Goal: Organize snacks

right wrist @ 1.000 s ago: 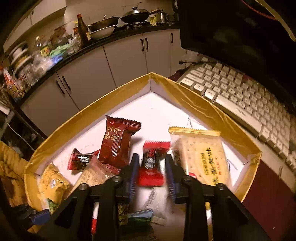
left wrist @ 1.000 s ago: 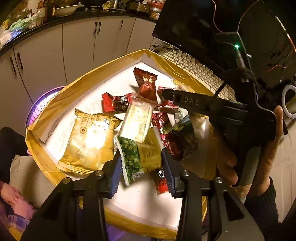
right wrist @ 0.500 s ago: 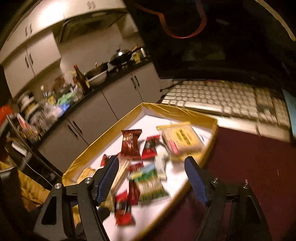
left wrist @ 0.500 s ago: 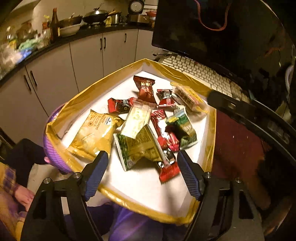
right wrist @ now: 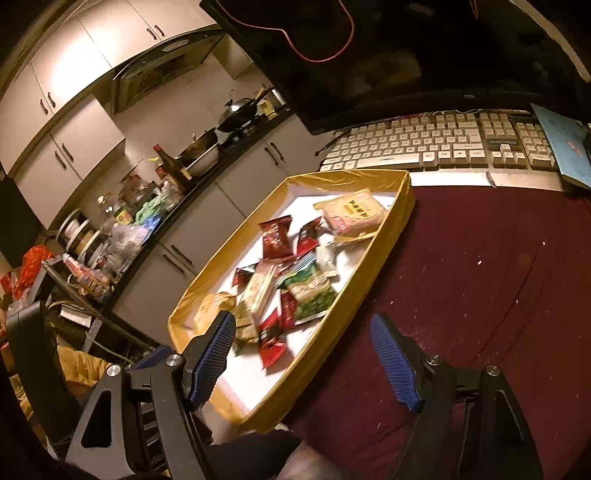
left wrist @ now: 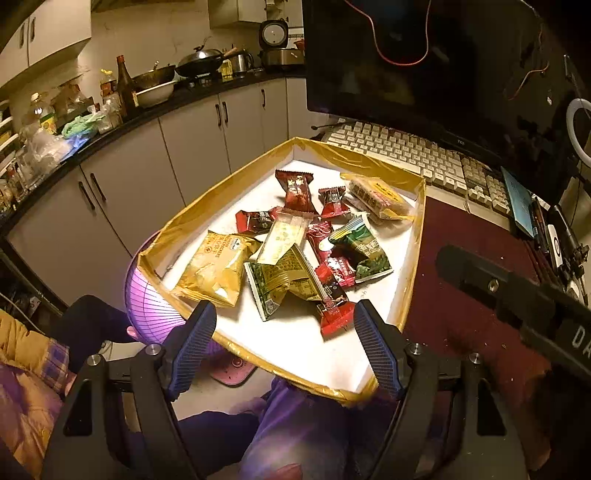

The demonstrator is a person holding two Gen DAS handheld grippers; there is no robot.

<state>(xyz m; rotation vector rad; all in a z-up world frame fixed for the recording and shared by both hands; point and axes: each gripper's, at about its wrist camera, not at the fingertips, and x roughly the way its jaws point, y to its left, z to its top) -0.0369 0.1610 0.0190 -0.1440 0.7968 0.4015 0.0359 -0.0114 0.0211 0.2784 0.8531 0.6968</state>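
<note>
While both grippers hang spread wide with nothing between their blue pads, the snacks lie heaped in a shallow tray point(left wrist: 415, 236) with gold-taped walls and a white floor. That tray sits on a dark red mat point(right wrist: 480, 266) covering the desk, its near corner jutting past the desk edge above a person's lap. The left gripper point(left wrist: 284, 347) hovers over the tray's near edge; the right gripper point(right wrist: 303, 354) hangs above the mat and the tray's right wall.

Within the tray, a yellow cracker bag point(left wrist: 216, 267) lies at the left, touching a green-and-gold packet point(left wrist: 282, 282). A clear-topped pale packet point(left wrist: 284, 240) overlaps that one. Small red packets point(left wrist: 332, 291) trail toward the near side, a dark green bag point(left wrist: 364, 247) rests to their right, a maroon pouch point(left wrist: 297, 186) lies toward the far corner, and a wrapped biscuit pack point(left wrist: 375, 195) leans by the far right wall.

Beyond the tray stands a white keyboard point(right wrist: 436, 142) under a dark monitor point(left wrist: 424, 66), with a red cable looping across the screen. A blue booklet point(right wrist: 563, 144) lies at the keyboard's right end. A kitchen fills the room behind: pale cabinets point(left wrist: 192, 136), a black counter crowded with bottles, bowls and a wok point(left wrist: 199, 61), and a rice cooker point(left wrist: 273, 35). A purple basket point(left wrist: 151, 314) sits below the tray's left corner.
</note>
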